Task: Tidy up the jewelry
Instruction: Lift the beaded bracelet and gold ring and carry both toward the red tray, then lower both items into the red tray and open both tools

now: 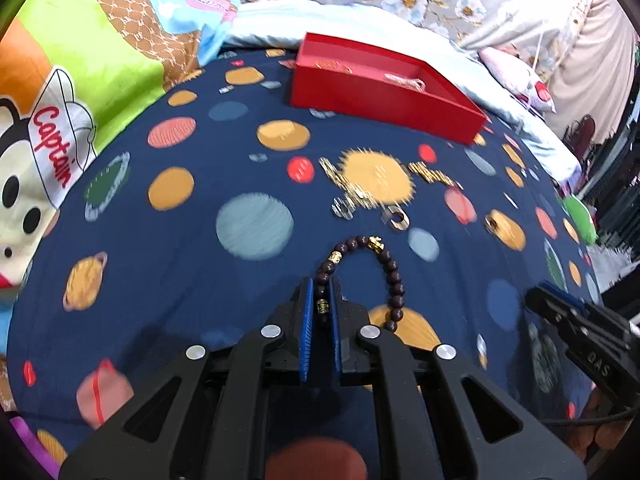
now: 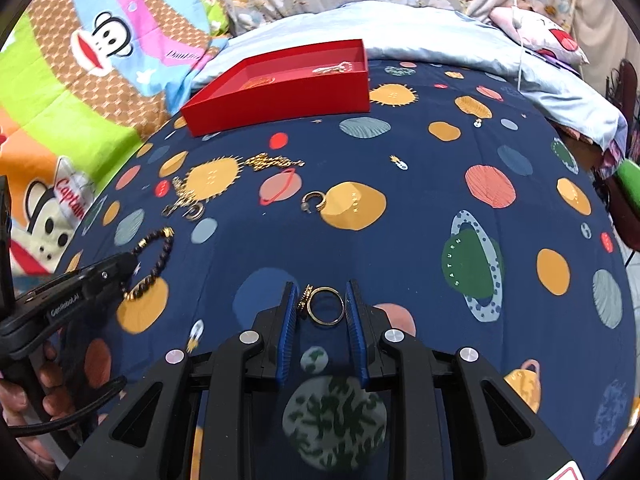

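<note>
My left gripper [image 1: 323, 285] is shut on a dark bead bracelet [image 1: 390, 270] with gold beads, which hangs in a loop in front of the jaws; it also shows in the right wrist view [image 2: 158, 254]. My right gripper [image 2: 322, 290] is open around a gold ring [image 2: 327, 306] and a small gold chain piece [image 2: 303, 304] on the navy planet-print cloth. A red box [image 1: 384, 98] stands at the back with a silver piece [image 2: 334, 68] inside. Gold chains [image 2: 272, 161] and small hoops [image 2: 314, 201] lie loose on the cloth between.
The navy planet-print cloth [image 2: 440, 184] covers the bed. A colourful cartoon blanket [image 1: 80, 80] lies to the left, a pale blue quilt [image 2: 460, 48] and floral fabric behind the box. A small earring [image 2: 477, 122] lies far right.
</note>
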`<act>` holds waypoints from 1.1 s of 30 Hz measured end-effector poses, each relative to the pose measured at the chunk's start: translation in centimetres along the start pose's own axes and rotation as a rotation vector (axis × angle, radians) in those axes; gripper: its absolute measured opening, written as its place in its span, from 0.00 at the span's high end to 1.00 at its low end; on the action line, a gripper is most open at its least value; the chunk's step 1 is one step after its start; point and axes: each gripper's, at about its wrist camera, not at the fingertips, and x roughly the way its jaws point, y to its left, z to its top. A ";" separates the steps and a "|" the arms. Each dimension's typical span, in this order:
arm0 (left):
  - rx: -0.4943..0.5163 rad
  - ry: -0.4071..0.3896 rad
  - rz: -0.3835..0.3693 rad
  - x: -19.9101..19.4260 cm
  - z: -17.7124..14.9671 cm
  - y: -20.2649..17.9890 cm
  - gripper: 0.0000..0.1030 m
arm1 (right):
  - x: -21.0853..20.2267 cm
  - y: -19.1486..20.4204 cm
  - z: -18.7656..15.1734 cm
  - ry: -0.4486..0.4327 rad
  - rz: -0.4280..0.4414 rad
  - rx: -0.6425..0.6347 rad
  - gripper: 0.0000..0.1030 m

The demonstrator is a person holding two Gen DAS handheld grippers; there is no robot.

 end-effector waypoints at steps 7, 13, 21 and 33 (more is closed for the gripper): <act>0.020 -0.025 -0.034 -3.5 1.6 -1.5 0.93 | -1.5 -0.6 2.3 -0.011 0.023 0.010 0.77; 0.062 -0.119 -0.066 -6.0 7.3 -3.2 0.93 | -2.5 -0.9 7.1 -0.086 0.046 0.015 0.78; 0.084 -0.232 -0.088 -5.0 16.7 -4.7 0.93 | -1.0 -0.5 15.6 -0.177 0.047 -0.010 0.78; 0.067 -0.169 -0.039 4.9 23.7 -3.1 0.93 | 8.0 -0.3 23.1 -0.118 0.092 0.049 0.77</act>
